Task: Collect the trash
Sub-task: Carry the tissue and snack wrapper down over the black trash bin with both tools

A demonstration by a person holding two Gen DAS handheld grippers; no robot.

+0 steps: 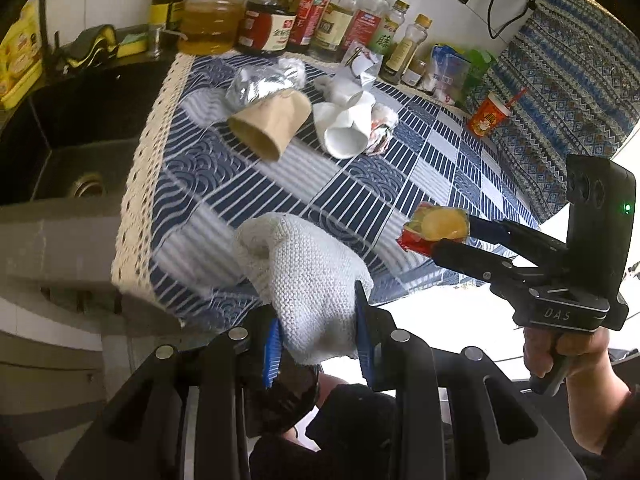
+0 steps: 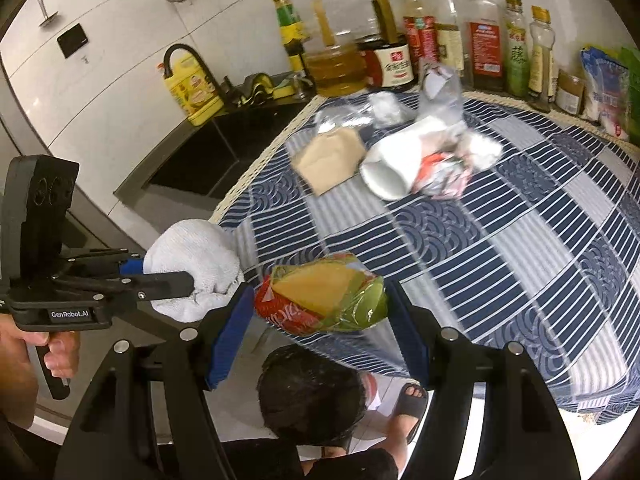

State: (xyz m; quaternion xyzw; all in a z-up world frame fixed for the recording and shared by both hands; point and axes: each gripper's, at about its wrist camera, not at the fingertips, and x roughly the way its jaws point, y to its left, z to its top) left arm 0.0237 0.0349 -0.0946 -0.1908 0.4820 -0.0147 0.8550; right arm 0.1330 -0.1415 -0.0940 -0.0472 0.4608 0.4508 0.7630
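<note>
My left gripper (image 1: 318, 344) is shut on a white knitted cloth (image 1: 308, 276), held above the table's near corner; it also shows at the left of the right wrist view (image 2: 192, 268). My right gripper (image 2: 320, 308) is shut on a red, yellow and green snack wrapper (image 2: 324, 296), seen in the left wrist view too (image 1: 436, 226), over the table's front edge. On the blue striped tablecloth (image 1: 360, 184) farther back lie a brown paper cup (image 1: 270, 124) on its side, a white paper cup (image 1: 346, 132), a crumpled red-and-white wrapper (image 1: 382, 128) and crinkled foil (image 1: 260, 86).
Several sauce and oil bottles (image 1: 264, 24) line the back wall. A red cup with a straw (image 1: 490, 114) stands far right. A black sink (image 1: 72, 152) lies left of the table. Below the grippers are a person's head (image 2: 310, 392) and a sandalled foot (image 2: 412, 400).
</note>
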